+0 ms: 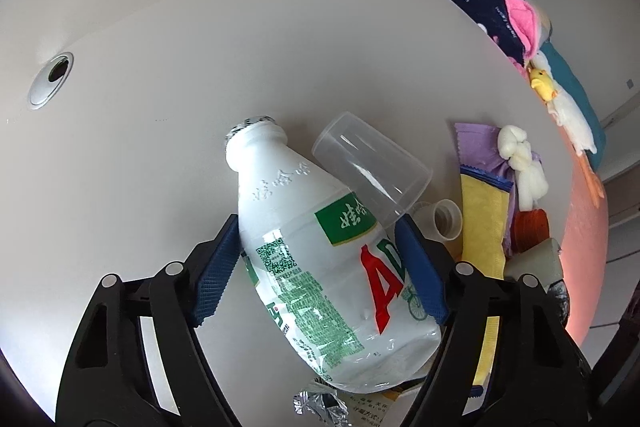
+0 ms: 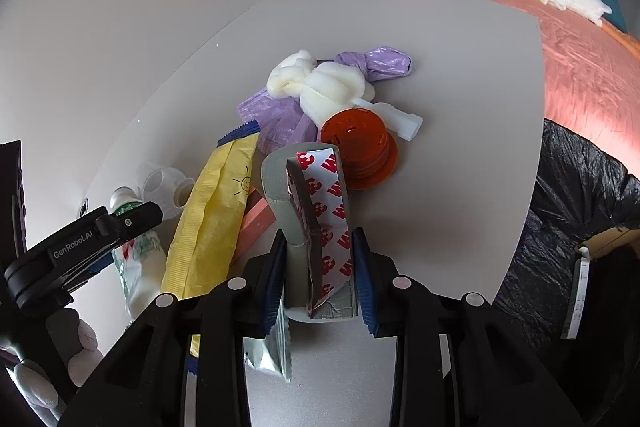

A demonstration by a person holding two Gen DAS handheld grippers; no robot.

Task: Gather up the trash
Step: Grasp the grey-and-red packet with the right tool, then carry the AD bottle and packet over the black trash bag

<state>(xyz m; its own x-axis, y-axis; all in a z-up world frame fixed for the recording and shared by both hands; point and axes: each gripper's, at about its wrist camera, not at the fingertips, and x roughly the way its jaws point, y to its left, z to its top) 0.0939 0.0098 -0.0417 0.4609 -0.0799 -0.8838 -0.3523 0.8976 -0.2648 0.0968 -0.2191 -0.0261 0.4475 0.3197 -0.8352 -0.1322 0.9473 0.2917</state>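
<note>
- Here, the left gripper (image 1: 316, 263) has its blue pads spread wide around the white plastic milk-drink bottle with the green and red label (image 1: 320, 267), which lies on the pale grey table (image 1: 160, 87) with its neck pointing far-left; both pads look to sit right against its body, though a firm pinch I cannot confirm.
- A clear plastic cup (image 1: 372, 171) leans against the bottle's far-right shoulder and may roll once the bottle shifts.
- The bottle looks empty, so light; its smooth, slightly soft wall could dent or slip, and a hold across the labelled middle seems safest.
- The right gripper (image 2: 320, 279) has its jaws drawn in on a grey foam tape strip with red-printed white backing (image 2: 320, 219), pinching its near end while the rest curls away.
- That strip is soft, featherweight and possibly sticky, so it should compress easily.
- A black bin bag (image 2: 580, 227) gapes just off the table's right edge, the likely destination.
</note>
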